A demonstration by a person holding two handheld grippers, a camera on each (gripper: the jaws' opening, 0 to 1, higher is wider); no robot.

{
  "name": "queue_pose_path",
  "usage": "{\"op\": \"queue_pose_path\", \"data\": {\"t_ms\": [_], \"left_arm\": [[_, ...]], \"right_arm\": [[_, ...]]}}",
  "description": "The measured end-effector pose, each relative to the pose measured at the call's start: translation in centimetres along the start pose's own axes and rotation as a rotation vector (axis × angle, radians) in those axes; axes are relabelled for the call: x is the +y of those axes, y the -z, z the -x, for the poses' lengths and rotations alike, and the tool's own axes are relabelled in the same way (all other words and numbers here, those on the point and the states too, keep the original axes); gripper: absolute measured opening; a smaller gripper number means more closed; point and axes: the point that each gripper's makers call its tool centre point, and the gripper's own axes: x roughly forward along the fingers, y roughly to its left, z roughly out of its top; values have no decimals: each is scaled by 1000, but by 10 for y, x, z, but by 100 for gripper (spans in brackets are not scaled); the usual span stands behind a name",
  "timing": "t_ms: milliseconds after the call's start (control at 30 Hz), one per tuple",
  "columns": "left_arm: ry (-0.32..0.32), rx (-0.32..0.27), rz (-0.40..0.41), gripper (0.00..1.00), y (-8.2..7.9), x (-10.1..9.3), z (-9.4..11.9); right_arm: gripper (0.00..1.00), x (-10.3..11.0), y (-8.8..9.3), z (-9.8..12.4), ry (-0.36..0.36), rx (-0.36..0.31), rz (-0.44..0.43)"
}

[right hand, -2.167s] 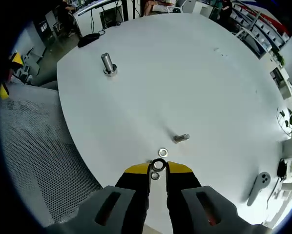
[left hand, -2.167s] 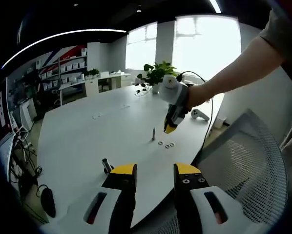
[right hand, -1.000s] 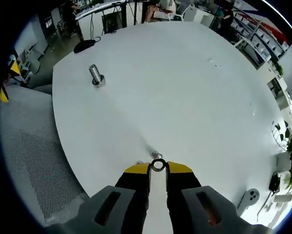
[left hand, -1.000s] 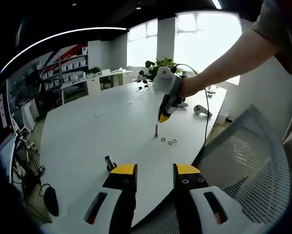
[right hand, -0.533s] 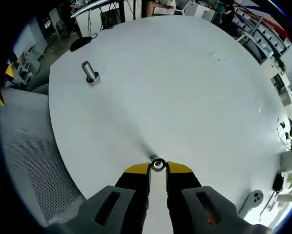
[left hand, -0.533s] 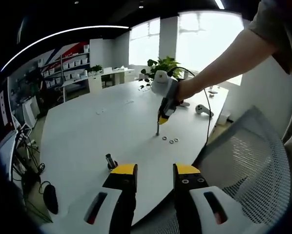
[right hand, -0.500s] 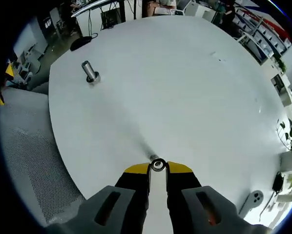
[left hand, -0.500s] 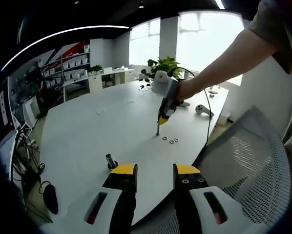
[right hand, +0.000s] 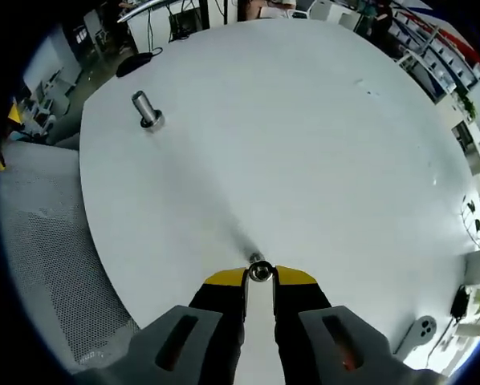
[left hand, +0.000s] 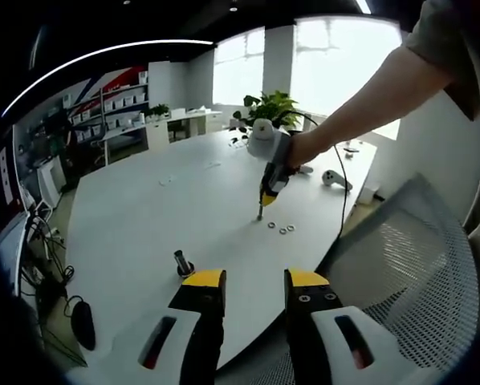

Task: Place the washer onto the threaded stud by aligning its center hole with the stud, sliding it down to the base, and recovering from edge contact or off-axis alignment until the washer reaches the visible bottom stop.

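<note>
Your right gripper [right hand: 259, 277] pinches the washer [right hand: 260, 272] at its yellow tips, right on top of the threaded stud [left hand: 259, 212] on the white table [right hand: 304, 144]. Your left gripper [left hand: 254, 282] is spread apart, holding nothing. A second stud [right hand: 147, 110] stands well apart.

Left gripper [left hand: 254, 282]: two black jaws with yellow tips, grey-white housings with dark oblong slots. Right gripper [right hand: 258, 278]: same build, white body, trailing black cable [left hand: 342, 192]. Person: short grey-brown sleeve [left hand: 449, 40].
</note>
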Motion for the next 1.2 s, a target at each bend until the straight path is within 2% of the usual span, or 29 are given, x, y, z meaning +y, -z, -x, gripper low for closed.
{"op": "queue_pose_path", "data": {"t_ms": [200,533,700,1033,1133,1200], "left_arm": [[-4,5,5,27,1,1,0],[-9,15,11,27,3,3,-1],[-12,15,2,27,2,3,-1],[-9,18,1,27,3,2,-1],[-10,18,0,27,3,2,0],[-11,13,1,27,3,2,0]], "right_arm": [[14,16,1,-6,-17,23,8],[14,28,9,-18,-46,67,-10],[14,38,14,-19,-58,93,21],[15,32,18,-21,-58,115,4],[16,29,19,-21,-36,98,-28],[18,33,19,-21,-61,86,-69]]}}
